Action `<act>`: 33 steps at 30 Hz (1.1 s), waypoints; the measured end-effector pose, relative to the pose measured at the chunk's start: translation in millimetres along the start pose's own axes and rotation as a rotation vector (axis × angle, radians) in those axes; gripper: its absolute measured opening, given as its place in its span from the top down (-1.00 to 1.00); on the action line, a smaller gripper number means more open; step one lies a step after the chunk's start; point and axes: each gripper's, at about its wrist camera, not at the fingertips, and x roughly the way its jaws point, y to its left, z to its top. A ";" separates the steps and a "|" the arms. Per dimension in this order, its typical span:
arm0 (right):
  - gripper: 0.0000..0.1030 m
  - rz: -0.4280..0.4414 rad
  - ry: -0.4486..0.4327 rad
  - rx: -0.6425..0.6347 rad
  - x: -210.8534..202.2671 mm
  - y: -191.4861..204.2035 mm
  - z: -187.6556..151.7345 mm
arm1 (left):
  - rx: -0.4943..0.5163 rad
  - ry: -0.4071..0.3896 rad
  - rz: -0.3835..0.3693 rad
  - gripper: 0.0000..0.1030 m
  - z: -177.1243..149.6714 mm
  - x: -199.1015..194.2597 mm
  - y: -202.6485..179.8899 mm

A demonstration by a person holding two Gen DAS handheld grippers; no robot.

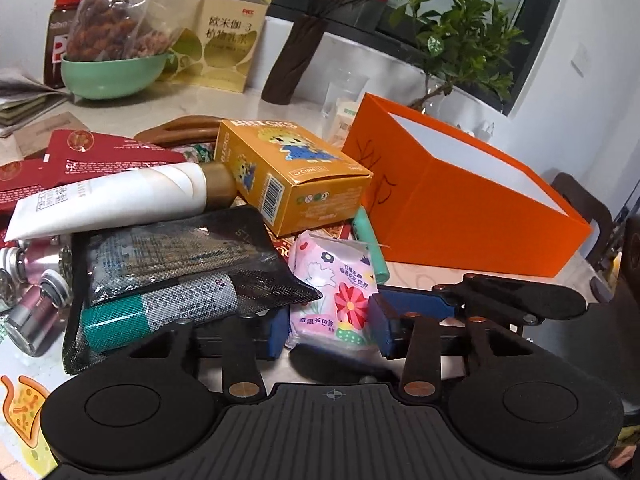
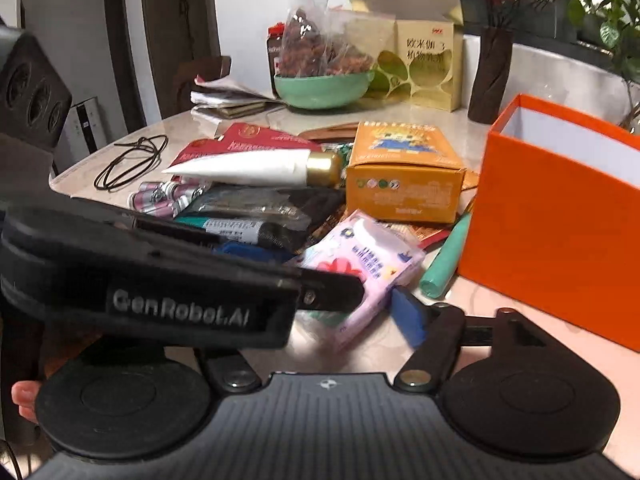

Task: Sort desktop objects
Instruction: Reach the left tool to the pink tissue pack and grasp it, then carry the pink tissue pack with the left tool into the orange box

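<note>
A pink flowered tissue pack point(image 1: 334, 292) lies at the front of a pile on the table. My left gripper point(image 1: 330, 330) has a blue pad on each side of the pack and touches it. The pack also shows in the right wrist view point(image 2: 372, 268), with the left gripper point(image 2: 352, 276) around it. My right gripper point(image 2: 340, 320) is open and empty just behind; its left finger is hidden by the left gripper's body. An open orange box point(image 1: 460, 208) stands to the right, also in the right wrist view point(image 2: 560, 216).
The pile holds a yellow bricks box point(image 1: 288, 172), a white tube point(image 1: 112, 196), a black mesh pouch point(image 1: 168, 272), a green tube point(image 1: 370, 244), red packets point(image 1: 92, 152) and small batteries point(image 1: 32, 300). A green bowl point(image 1: 112, 72), vase and plants stand behind.
</note>
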 end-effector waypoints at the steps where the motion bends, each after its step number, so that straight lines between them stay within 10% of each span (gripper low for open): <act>1: -0.29 -0.004 -0.002 -0.002 -1.1 -0.5 -0.8 | -0.006 0.002 -0.002 0.04 -0.1 0.0 0.2; 18: -0.14 0.008 -0.073 -0.037 -77.4 13.2 -24.1 | -0.018 -0.055 0.002 0.26 -29.5 -61.0 -57.4; 33: -0.14 -0.197 -0.235 -0.039 -163.5 -66.1 36.6 | 0.149 -0.212 -0.119 0.24 60.6 -37.6 -176.9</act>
